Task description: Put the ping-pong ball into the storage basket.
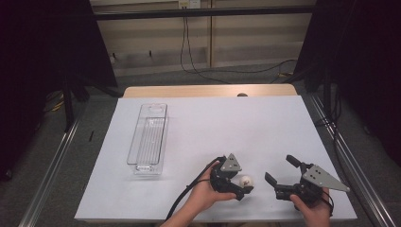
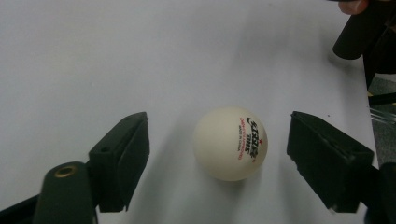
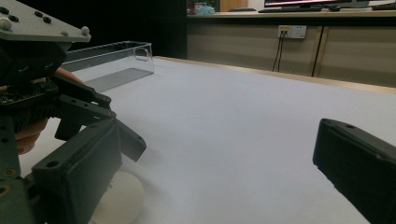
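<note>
White paper (image 1: 213, 137) covered the table, with a clear plastic bin (image 1: 148, 139) lying at its left.

Near the front edge, the left gripper (image 1: 247, 187) stood released around a white ping-pong ball (image 2: 230, 143), jaws clear of it; the right gripper (image 1: 280, 170) gaped empty just beside.

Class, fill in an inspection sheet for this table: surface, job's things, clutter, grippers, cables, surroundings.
Surface: white sheet over a wooden table.
Job's things: white ball between the left gripper's open jaws, untouched; clear plastic bin at far left, empty.
Clutter: nothing seen.
Grippers: left open around the ball; right gripper open, beside it.
Cables: black cable trails from the left gripper.
Surroundings: wall sockets, floor wires.
</note>
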### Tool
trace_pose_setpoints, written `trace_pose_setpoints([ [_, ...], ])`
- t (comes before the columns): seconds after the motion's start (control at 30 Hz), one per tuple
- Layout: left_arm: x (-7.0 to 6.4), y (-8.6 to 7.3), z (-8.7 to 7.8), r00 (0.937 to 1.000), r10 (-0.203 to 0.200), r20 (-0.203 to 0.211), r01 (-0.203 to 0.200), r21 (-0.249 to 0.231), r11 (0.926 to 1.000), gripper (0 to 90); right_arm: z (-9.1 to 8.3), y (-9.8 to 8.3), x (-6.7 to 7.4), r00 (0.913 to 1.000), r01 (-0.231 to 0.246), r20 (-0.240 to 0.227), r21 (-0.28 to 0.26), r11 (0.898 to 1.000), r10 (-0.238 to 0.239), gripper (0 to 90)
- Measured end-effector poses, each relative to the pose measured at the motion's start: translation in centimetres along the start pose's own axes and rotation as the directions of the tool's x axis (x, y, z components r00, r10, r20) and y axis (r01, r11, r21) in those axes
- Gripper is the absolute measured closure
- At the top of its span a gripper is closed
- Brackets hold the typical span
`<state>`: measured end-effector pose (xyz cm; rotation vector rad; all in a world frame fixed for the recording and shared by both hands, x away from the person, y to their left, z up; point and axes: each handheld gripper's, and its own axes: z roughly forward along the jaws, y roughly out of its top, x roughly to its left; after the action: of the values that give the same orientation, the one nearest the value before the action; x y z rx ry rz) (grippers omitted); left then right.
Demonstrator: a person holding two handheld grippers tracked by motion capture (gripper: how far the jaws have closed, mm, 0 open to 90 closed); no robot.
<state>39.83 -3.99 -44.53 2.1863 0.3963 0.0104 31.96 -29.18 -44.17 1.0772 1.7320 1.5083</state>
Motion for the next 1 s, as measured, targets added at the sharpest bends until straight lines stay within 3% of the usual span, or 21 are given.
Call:
trace_pose_setpoints([
  [0.27,-0.1,0.0,0.5,0.9994,0.032,0.009,-0.032,0.015,0.9994,30.6,0.1,0.0,0.0,1.0000,-0.003,0.004,-0.001,1.000,0.003,0.9],
  [0.53,-0.3,0.0,1.0,0.9993,0.026,0.026,-0.026,0.021,0.9994,35.2,-0.1,0.0,0.0,1.0000,0.000,-0.003,0.002,1.000,0.000,0.9],
  [0.77,-0.4,0.0,1.2,0.9980,0.051,0.038,-0.053,0.049,0.9974,39.2,-0.1,0.0,0.0,1.0000,-0.002,-0.005,0.004,1.000,0.002,0.9],
  [1.0,-0.4,-0.1,1.5,0.9981,0.046,0.040,-0.048,0.037,0.9982,42.3,0.0,0.0,0.0,1.0000,0.000,-0.004,0.001,1.000,0.000,0.9],
])
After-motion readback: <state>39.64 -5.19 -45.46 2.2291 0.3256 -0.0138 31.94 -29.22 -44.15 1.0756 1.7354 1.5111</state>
